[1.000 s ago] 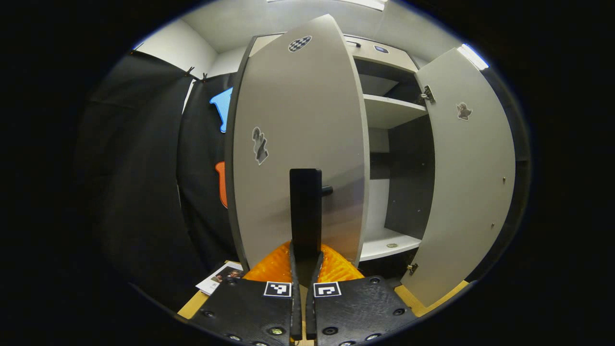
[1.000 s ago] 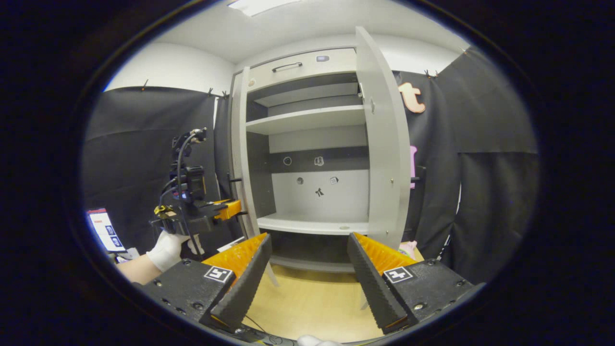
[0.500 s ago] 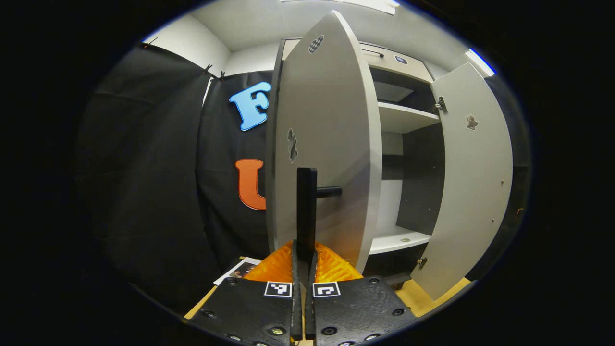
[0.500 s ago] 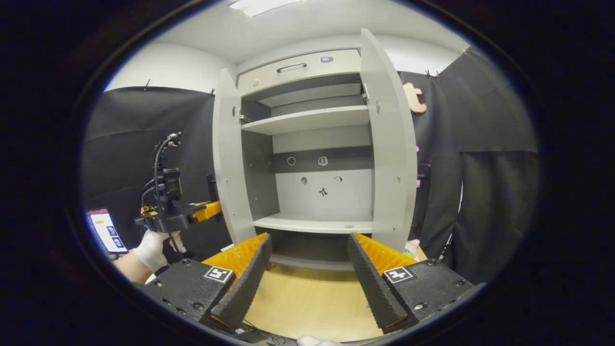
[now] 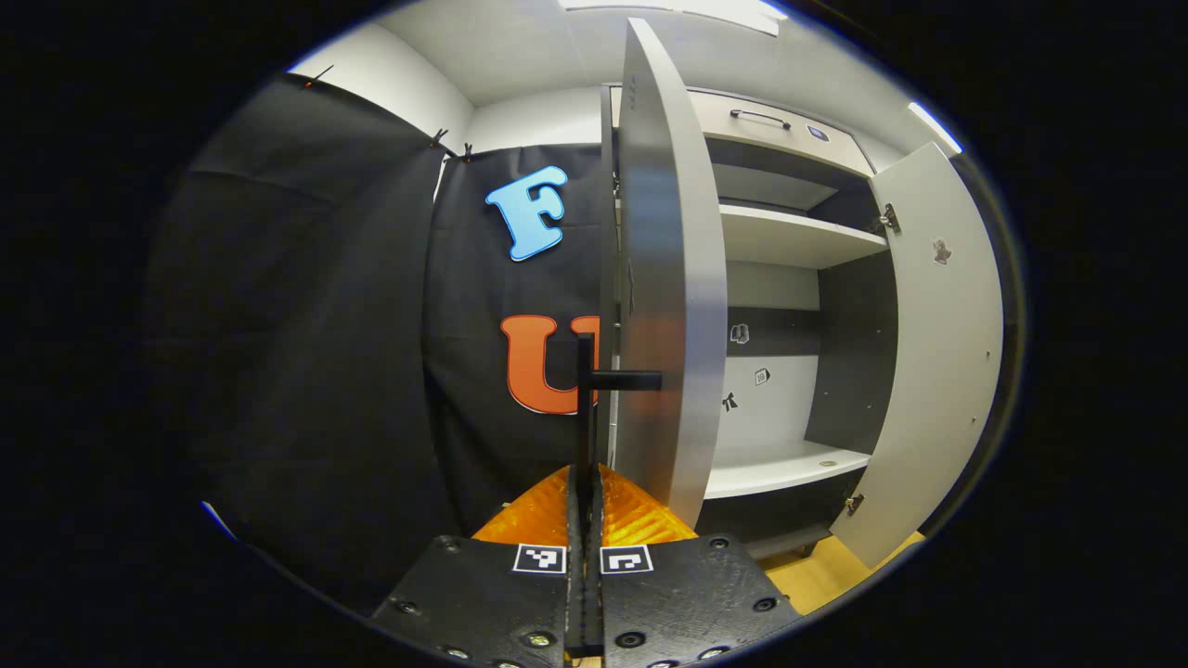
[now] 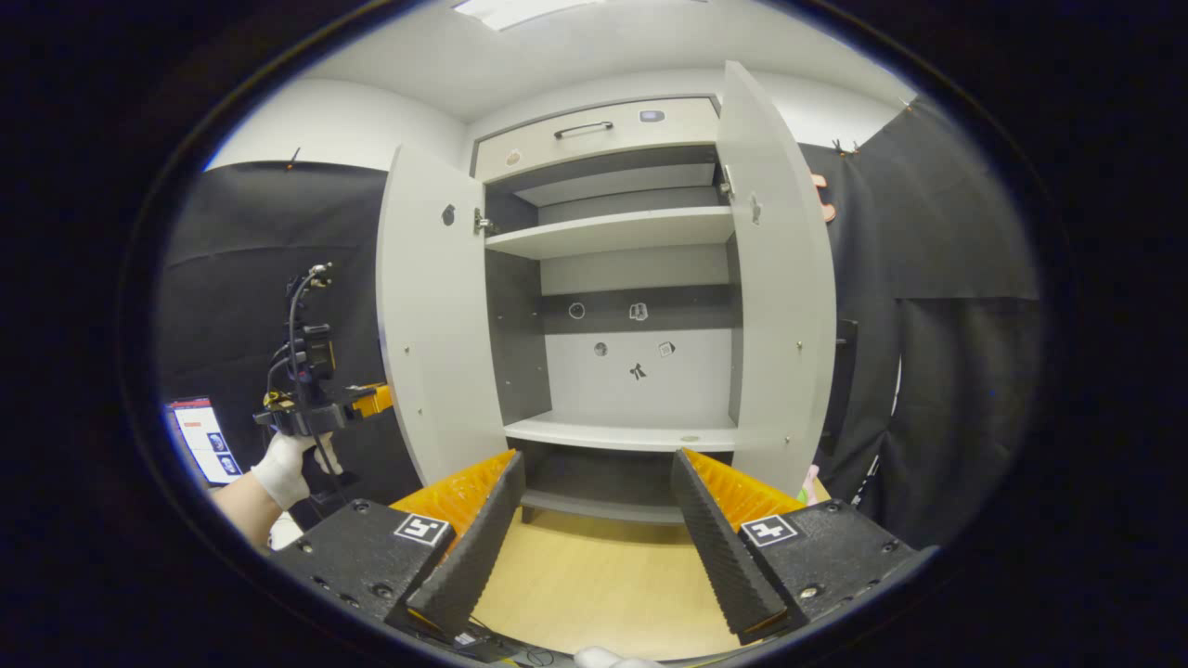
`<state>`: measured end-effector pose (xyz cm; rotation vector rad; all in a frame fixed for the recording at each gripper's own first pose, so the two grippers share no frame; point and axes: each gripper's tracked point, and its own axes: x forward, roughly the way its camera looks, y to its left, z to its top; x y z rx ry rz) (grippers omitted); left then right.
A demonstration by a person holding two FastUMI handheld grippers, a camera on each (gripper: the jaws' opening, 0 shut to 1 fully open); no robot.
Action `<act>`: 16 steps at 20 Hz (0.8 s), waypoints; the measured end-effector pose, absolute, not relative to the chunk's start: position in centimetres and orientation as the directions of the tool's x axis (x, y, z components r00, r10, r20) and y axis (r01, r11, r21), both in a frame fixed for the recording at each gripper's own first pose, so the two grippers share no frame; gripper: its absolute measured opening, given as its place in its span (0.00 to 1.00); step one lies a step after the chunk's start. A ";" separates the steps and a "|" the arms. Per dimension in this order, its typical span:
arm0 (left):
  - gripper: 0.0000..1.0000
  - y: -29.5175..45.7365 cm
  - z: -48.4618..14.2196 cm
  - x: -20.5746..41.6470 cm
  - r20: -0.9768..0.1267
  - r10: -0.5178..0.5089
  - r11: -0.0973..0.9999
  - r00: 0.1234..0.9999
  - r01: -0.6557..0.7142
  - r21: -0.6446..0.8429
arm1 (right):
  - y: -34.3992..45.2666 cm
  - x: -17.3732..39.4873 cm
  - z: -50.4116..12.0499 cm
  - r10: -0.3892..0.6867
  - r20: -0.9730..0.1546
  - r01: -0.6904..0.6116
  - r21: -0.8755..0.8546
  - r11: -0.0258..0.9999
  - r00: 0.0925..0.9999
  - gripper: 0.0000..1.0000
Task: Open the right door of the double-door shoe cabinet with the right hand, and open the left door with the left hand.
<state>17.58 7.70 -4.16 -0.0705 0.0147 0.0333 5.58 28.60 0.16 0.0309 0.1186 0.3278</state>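
Observation:
The grey shoe cabinet [image 6: 631, 232] stands with both doors swung out and its shelves [image 5: 789, 237] bare. In the left gripper view the left door [image 5: 668, 278] shows nearly edge-on, and my left gripper [image 5: 586, 478] is shut on its black bar handle [image 5: 585, 408]. Farther right hangs the right door [image 5: 947, 353], wide open. In the right gripper view my right gripper [image 6: 596, 461] is open with nothing between its fingers, facing the cabinet's lower shelf between the left door [image 6: 432, 315] and the right door [image 6: 780, 278]. A gloved hand [image 6: 278, 464] holds the left gripper [image 6: 376, 400] at the left door's outer side.
Black cloth walls close in on both sides of the cabinet. A light wooden floor [image 6: 594, 584] lies in front of it. A small lit screen [image 6: 200, 441] sits low at the left. A drawer with a bar handle [image 6: 585, 130] tops the cabinet.
The left door has swung farther open, from facing the left gripper view to nearly edge-on, with my left gripper still shut on its handle. The right gripper has stayed open and hardly moved.

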 end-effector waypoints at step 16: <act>0.09 10.0 -5.1 16.5 -0.020 -0.047 0.999 0.999 0.047 0.004 | 30.1 4.7 0.7 0.290 -0.130 -0.294 -0.015 0.956 0.948 0.99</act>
